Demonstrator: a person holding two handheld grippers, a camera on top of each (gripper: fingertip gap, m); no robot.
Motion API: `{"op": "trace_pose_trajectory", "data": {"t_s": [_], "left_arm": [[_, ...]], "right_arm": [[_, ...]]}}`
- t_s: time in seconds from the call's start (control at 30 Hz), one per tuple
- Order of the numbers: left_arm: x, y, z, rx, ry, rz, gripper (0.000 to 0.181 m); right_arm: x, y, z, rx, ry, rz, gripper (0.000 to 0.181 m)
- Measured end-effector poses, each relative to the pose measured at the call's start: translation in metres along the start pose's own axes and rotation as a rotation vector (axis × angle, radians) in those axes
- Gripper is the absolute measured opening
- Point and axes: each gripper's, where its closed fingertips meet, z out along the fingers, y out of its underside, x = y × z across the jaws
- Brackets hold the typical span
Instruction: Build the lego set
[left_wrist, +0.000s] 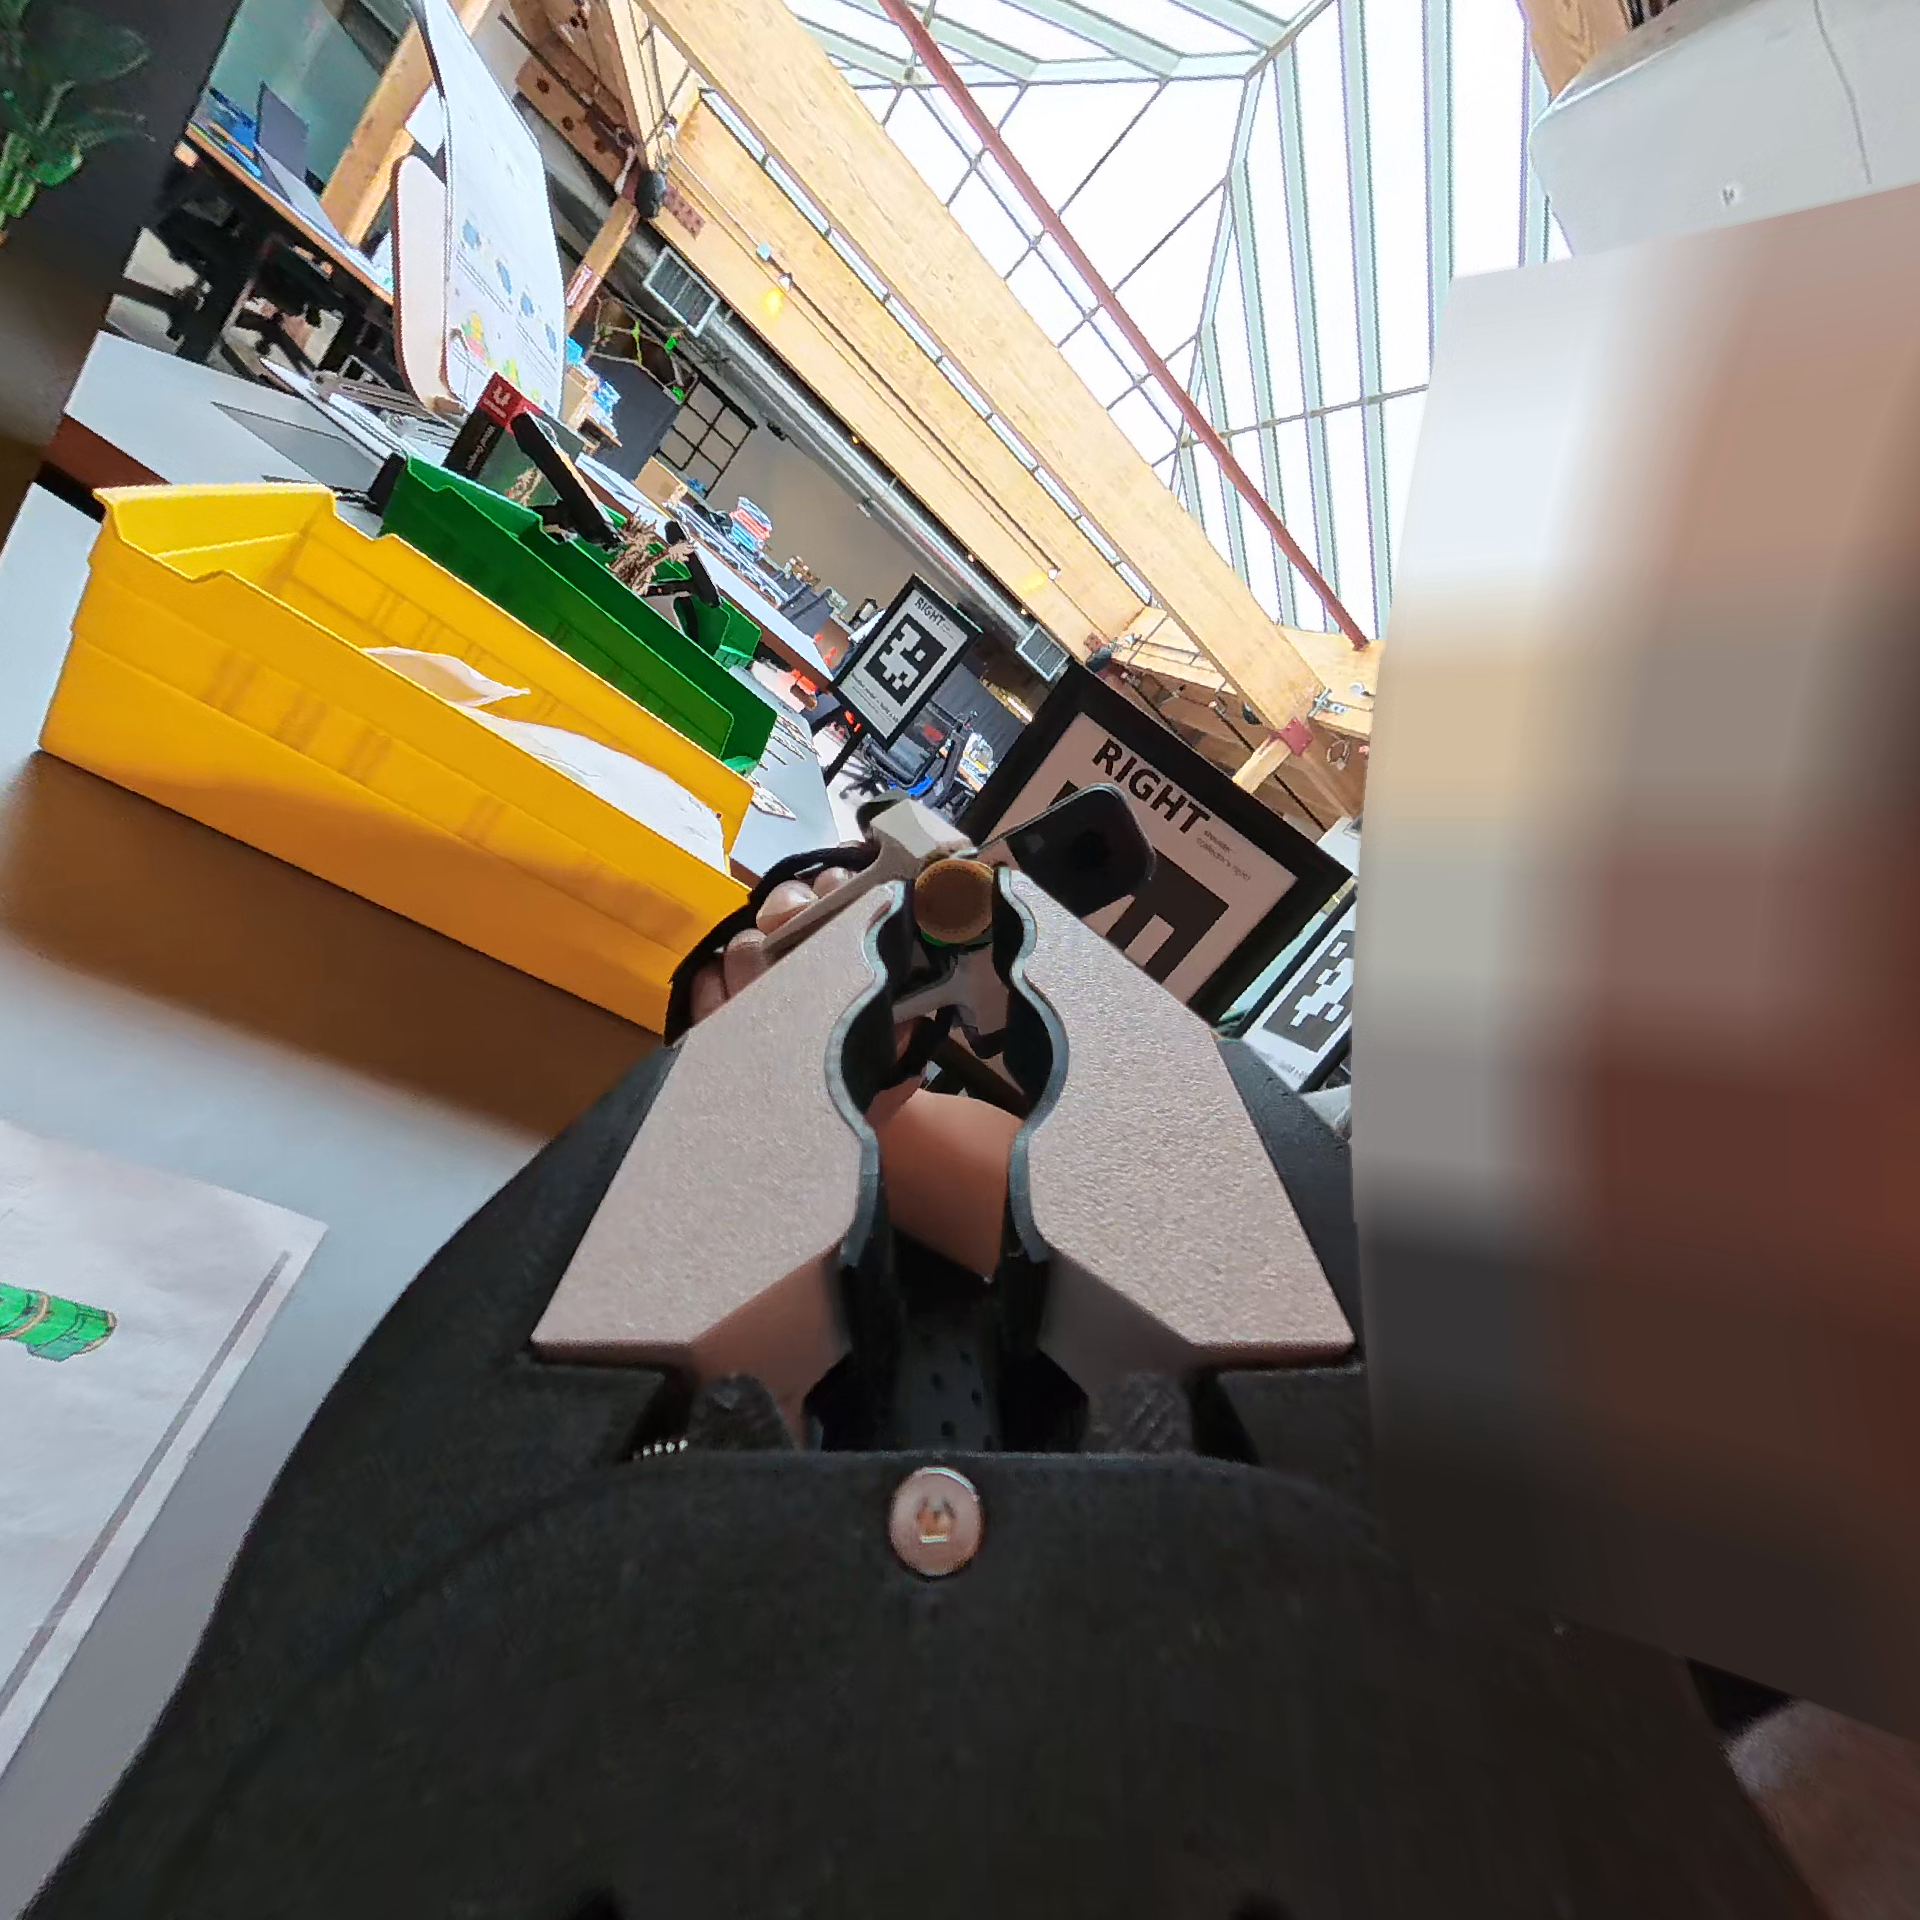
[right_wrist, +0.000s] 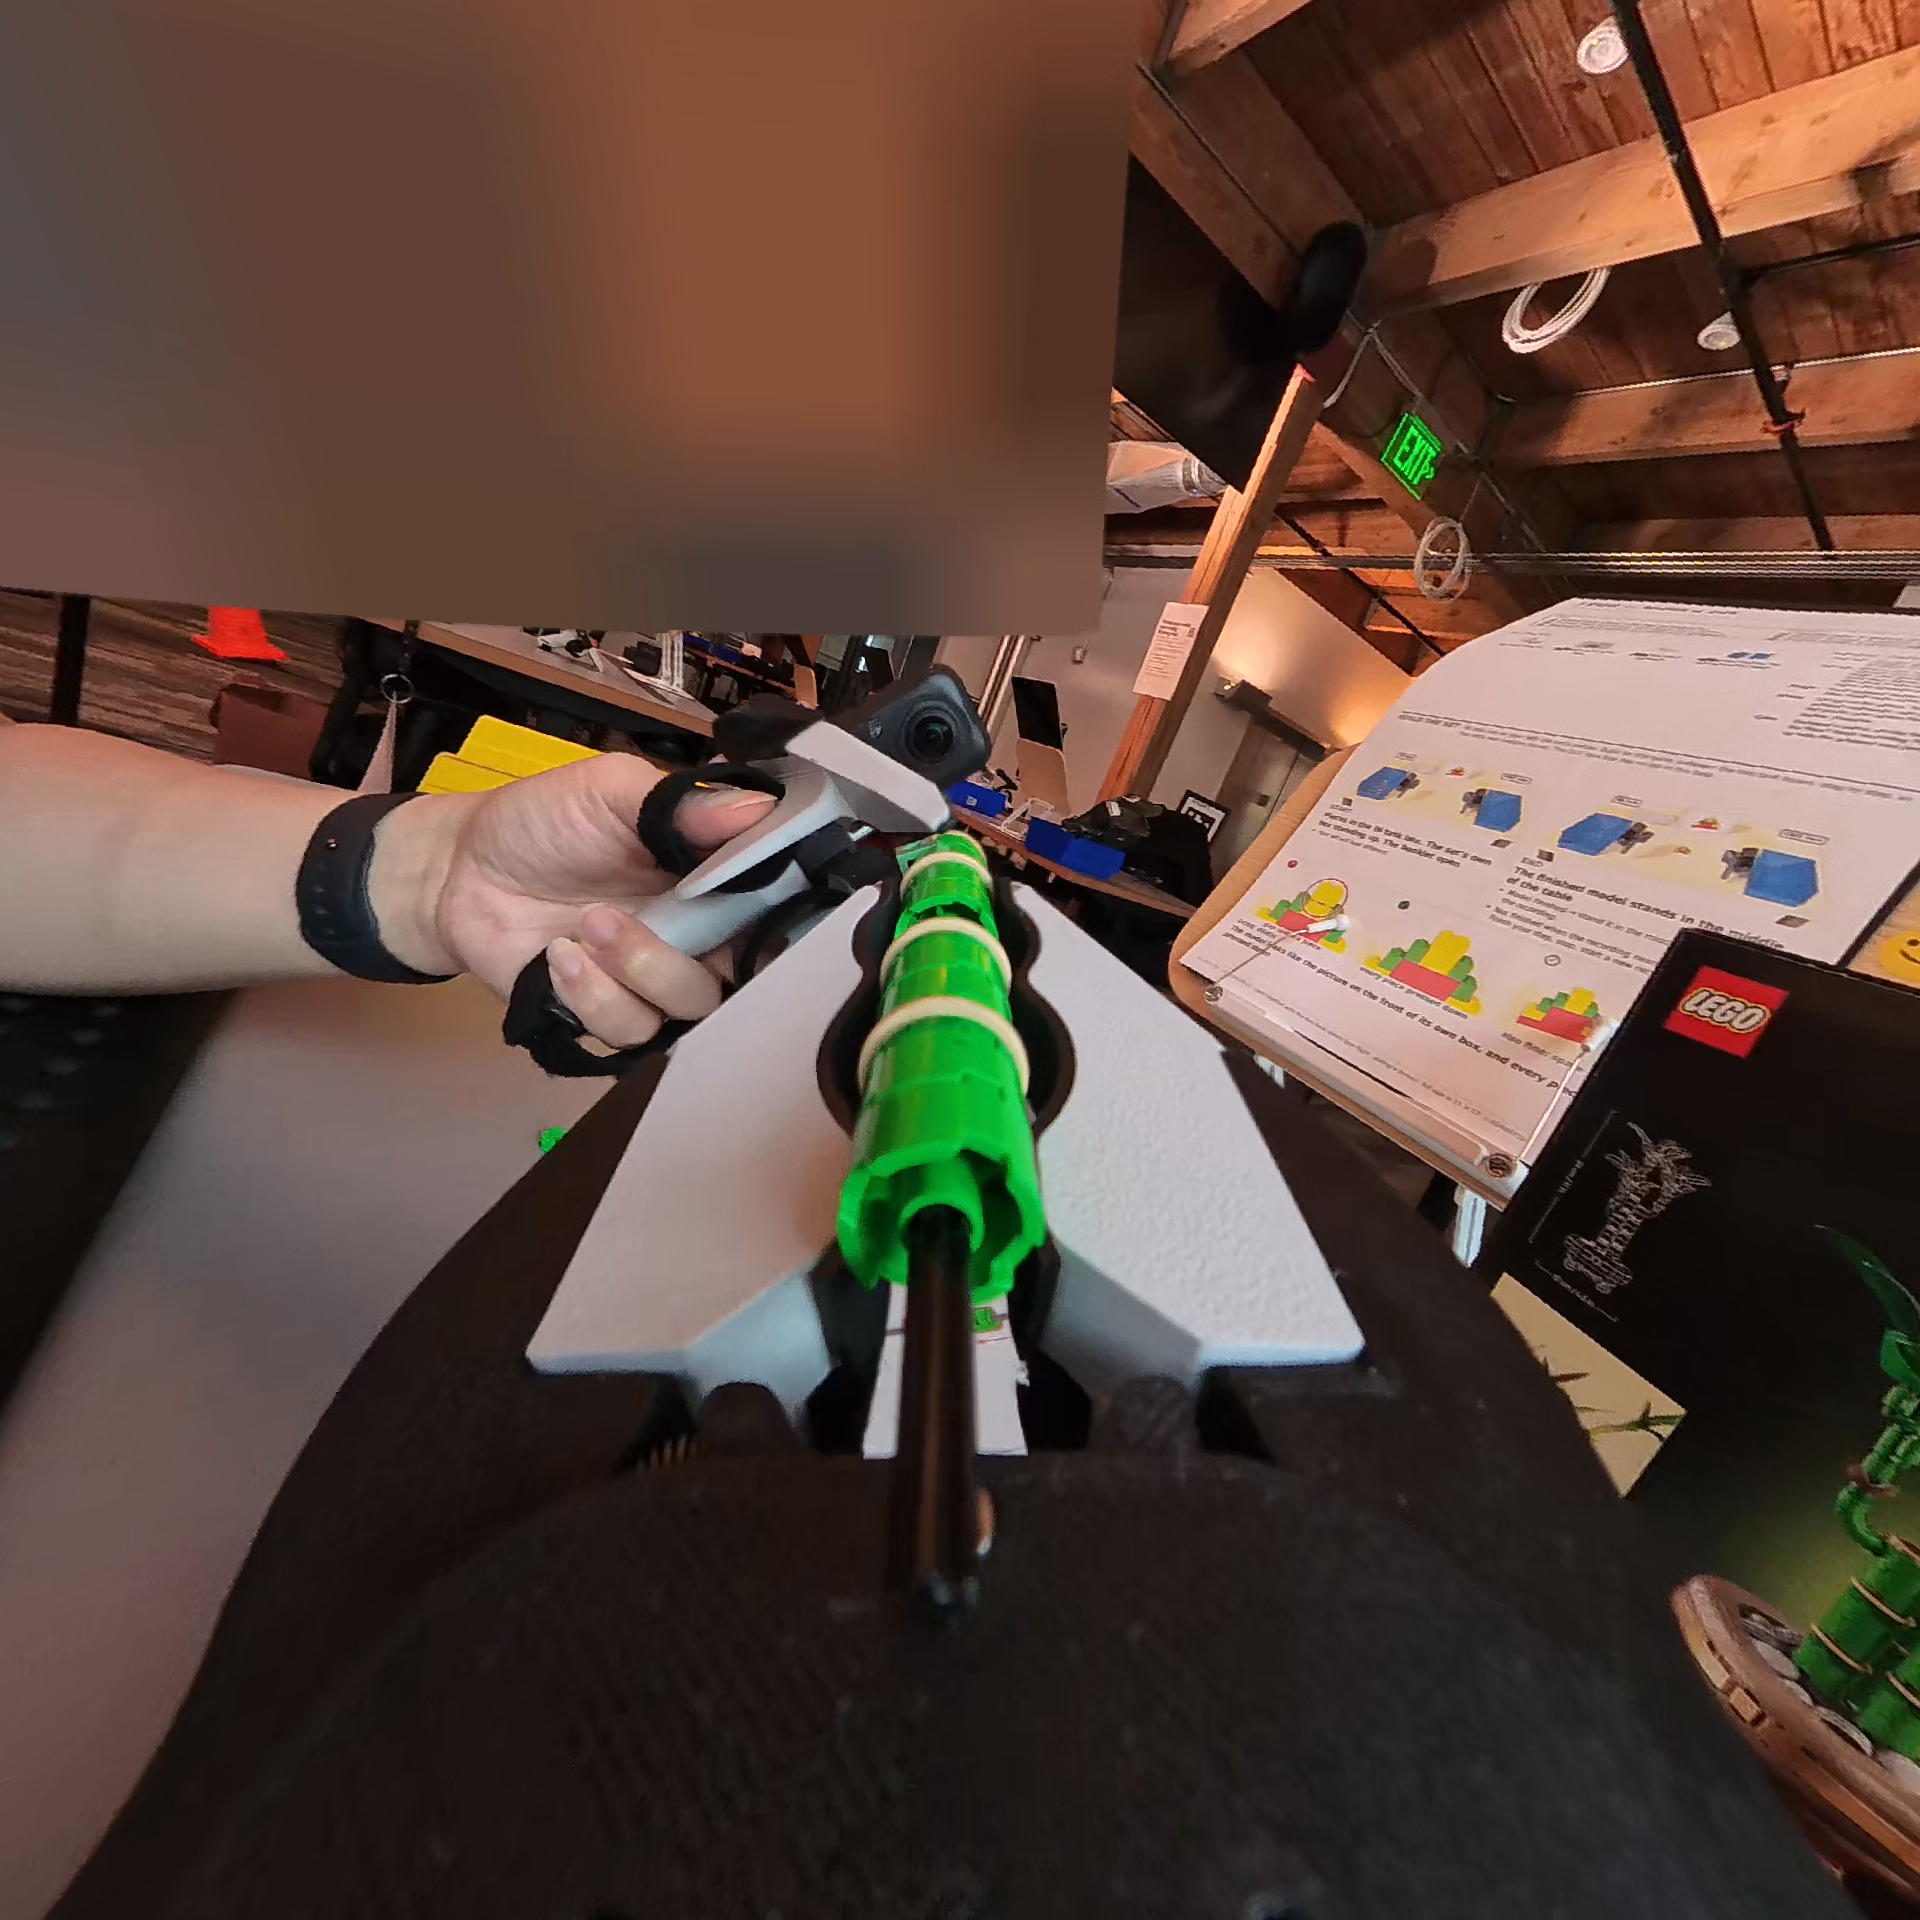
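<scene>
A green bamboo-stalk assembly (right_wrist: 940, 1039) with tan rings lies lengthwise between my right gripper's (right_wrist: 951, 896) white fingers, which are shut on it. A black axle (right_wrist: 935, 1434) sticks out of its near end toward the camera. In the left wrist view my left gripper (left_wrist: 951, 891) faces the right one, and its fingertips close on the stalk's round tan end piece (left_wrist: 951, 902). A little green shows just below that piece. A person's hand (right_wrist: 540, 883) holds the left gripper's handle at the stalk's far end.
A yellow bin (left_wrist: 312, 665) holding white bags and a green bin (left_wrist: 582, 613) stand on the table to the left. An instruction sheet (left_wrist: 104, 1351) lies near the left. A set box (right_wrist: 1714, 1247) and an instruction board (right_wrist: 1558, 883) stand at the right. A small green piece (right_wrist: 549, 1138) lies on the table. My left and right fingertips are right by each other.
</scene>
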Motion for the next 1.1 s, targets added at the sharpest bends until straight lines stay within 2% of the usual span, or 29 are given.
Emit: {"op": "trace_pose_trajectory", "data": {"t_s": [0.47, 1.1], "left_arm": [[0.0012, 0.0026, -0.0009, -0.023, 0.025, -0.029, 0.011], [0.0002, -0.005, 0.0026, 0.031, 0.021, -0.024, 0.011]], "right_arm": [[-0.0042, 0.0001, 0.0001, 0.002, -0.028, 0.0, 0.016], [0.0017, -0.003, -0.0003, -0.006, 0.074, -0.105, 0.016]]}}
